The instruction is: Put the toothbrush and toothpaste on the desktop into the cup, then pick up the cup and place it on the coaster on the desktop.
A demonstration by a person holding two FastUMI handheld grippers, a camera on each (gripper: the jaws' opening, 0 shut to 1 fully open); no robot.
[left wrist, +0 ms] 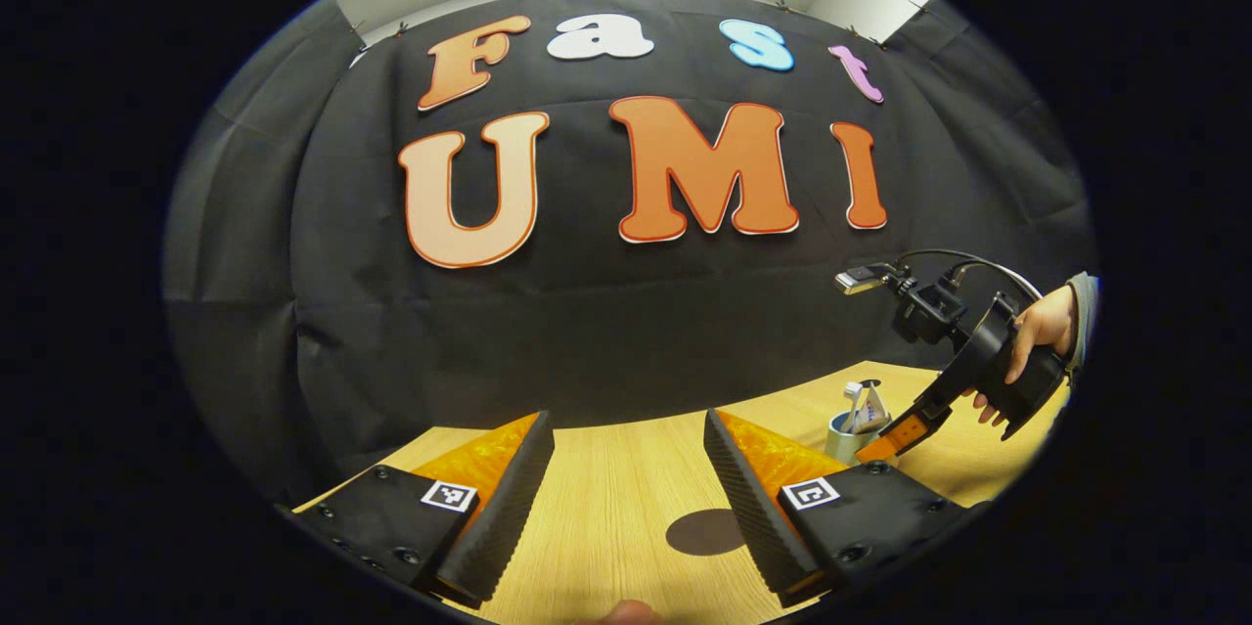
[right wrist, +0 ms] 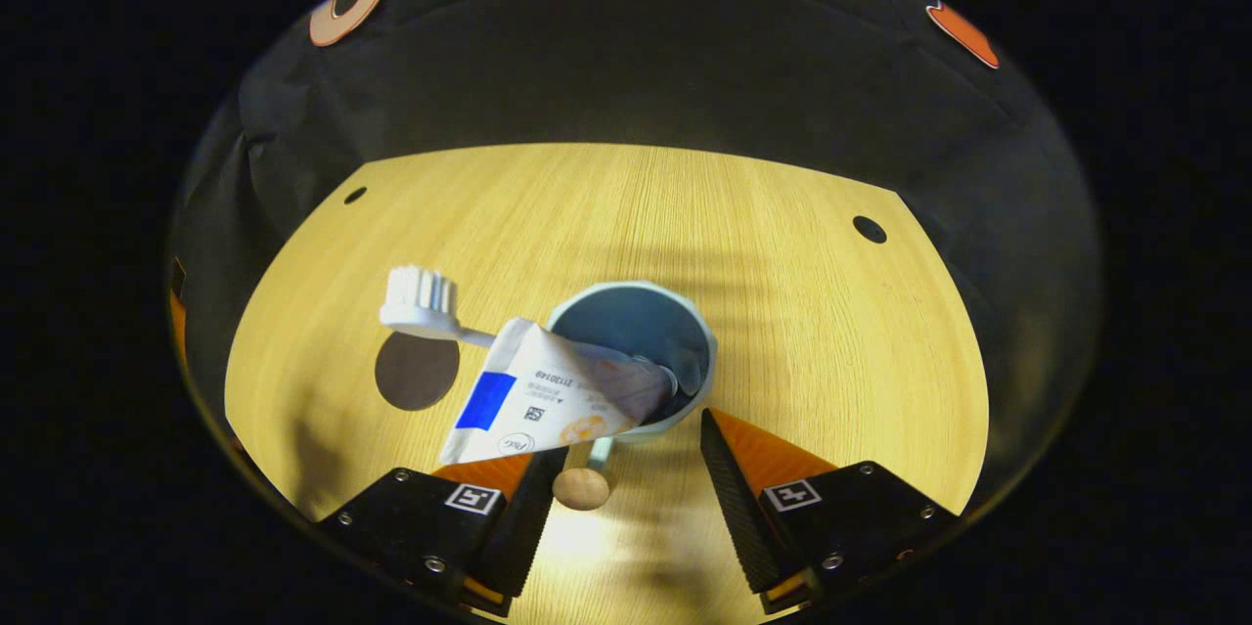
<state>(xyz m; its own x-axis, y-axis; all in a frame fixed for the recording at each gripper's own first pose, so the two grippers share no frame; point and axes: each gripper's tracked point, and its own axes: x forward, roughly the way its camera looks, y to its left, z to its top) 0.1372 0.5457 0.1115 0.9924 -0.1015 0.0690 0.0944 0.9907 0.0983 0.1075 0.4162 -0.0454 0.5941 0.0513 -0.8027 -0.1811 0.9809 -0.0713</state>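
Note:
A pale blue cup (right wrist: 636, 322) stands on the wooden desktop (right wrist: 782, 312) with a white toothbrush (right wrist: 421, 300) and a white toothpaste tube (right wrist: 548, 395) leaning out of it to the left. Its handle ends in a wooden knob (right wrist: 582, 488). My right gripper (right wrist: 626, 498) hovers open just above and in front of the cup, the knob between its fingers. A dark round coaster (right wrist: 416, 371) lies left of the cup. In the left gripper view my left gripper (left wrist: 626, 498) is open above the desktop, the coaster (left wrist: 706, 531) just ahead, the cup (left wrist: 839, 434) and right gripper (left wrist: 885, 447) farther right.
A hand (left wrist: 1037, 327) holds the right gripper at the right edge of the left gripper view. Two small dark holes (right wrist: 869, 229) (right wrist: 355, 196) sit near the desktop's far corners. The black cloth wall (left wrist: 626, 332) closes the back.

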